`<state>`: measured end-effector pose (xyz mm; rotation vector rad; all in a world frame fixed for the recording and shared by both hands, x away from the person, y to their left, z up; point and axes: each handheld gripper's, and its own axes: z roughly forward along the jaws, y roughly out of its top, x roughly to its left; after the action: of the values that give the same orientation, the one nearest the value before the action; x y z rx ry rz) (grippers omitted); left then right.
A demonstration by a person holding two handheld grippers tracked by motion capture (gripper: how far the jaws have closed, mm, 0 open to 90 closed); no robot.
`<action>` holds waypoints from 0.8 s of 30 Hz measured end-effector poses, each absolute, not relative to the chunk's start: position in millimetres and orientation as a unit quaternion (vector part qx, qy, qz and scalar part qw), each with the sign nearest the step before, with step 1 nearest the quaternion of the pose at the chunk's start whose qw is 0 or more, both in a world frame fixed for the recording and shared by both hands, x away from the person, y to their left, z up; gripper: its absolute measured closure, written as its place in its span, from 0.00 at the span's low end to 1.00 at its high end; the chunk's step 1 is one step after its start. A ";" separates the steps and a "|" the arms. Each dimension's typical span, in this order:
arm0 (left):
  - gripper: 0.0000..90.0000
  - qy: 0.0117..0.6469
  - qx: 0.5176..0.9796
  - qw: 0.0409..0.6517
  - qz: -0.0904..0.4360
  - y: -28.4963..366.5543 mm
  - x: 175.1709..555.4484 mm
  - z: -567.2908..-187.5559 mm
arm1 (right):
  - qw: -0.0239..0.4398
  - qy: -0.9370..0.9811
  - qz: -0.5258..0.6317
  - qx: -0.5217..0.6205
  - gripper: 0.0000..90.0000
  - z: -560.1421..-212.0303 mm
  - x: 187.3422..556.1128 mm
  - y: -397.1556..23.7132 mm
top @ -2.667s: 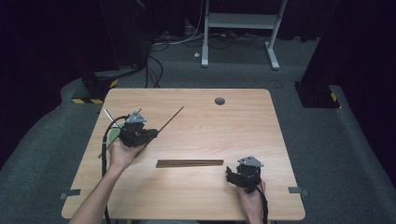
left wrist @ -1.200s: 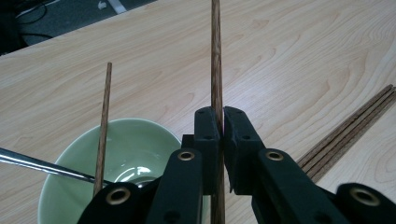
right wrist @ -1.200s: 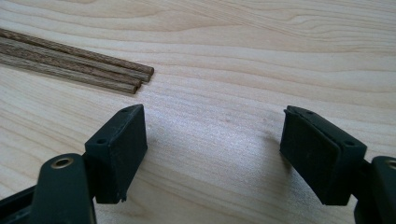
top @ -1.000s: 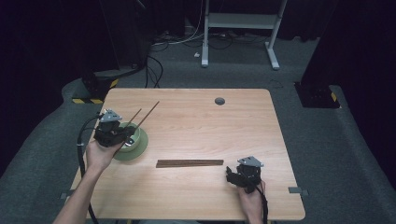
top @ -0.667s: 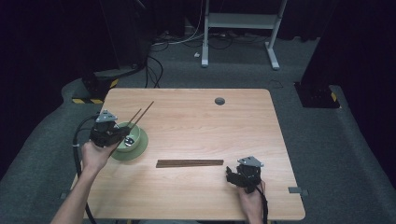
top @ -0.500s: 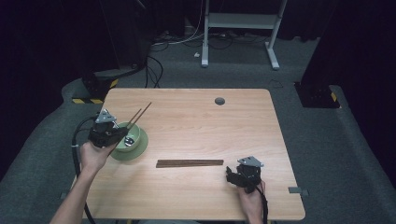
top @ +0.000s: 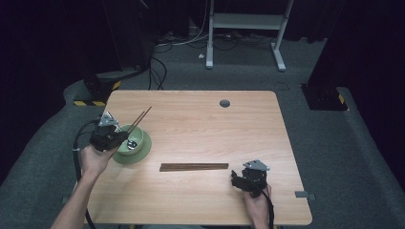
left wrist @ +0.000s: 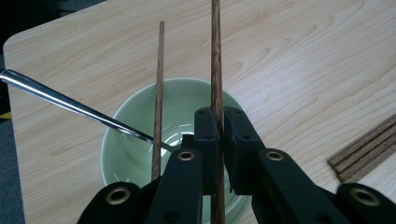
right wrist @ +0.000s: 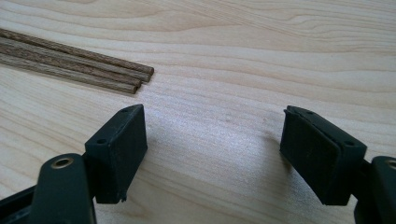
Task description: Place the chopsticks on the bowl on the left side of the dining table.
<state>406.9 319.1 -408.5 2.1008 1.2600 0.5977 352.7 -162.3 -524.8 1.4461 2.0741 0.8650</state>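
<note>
My left gripper (top: 122,135) (left wrist: 218,114) is at the table's left side, over a pale green bowl (top: 137,146) (left wrist: 133,116) on a green saucer (top: 144,154). It is shut on a brown chopstick (top: 142,116) (left wrist: 215,56) that points away past the bowl. A second chopstick (left wrist: 159,84) runs beside the jaws on their left; whether they clamp it is hidden. A metal spoon (left wrist: 56,100) leans in the bowl. My right gripper (top: 234,177) (right wrist: 212,126) rests near the front right, open and holding nothing. A bundle of chopsticks (top: 193,167) (right wrist: 70,65) lies just left of it.
The wooden table (top: 215,129) has a small dark grommet (top: 224,103) near its far edge. Beyond it are a dark floor with cables (top: 160,67) and a white stand frame (top: 243,19). A yellow-black striped object (top: 90,102) lies off the far left corner.
Since the earliest frame my left gripper has carried the chopsticks leftward, uncovering the green bowl. Over the last second it has barely shifted. The right gripper has stayed put.
</note>
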 end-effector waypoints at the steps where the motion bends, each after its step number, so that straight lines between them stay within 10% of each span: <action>1: 0.93 0.476 0.794 0.302 0.228 319.3 407.0 -409.6 | 0.233 0.755 0.315 0.526 0.25 -524.8 352.7 -162.3; 24: 0.93 0.496 0.793 0.267 0.231 326.6 416.6 -431.7 | 0.233 0.755 0.315 0.526 0.25 -524.8 352.7 -162.3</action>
<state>416.6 326.6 -431.7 2.1412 1.3389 0.6246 352.7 -162.3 -524.8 1.4460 2.0738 0.8648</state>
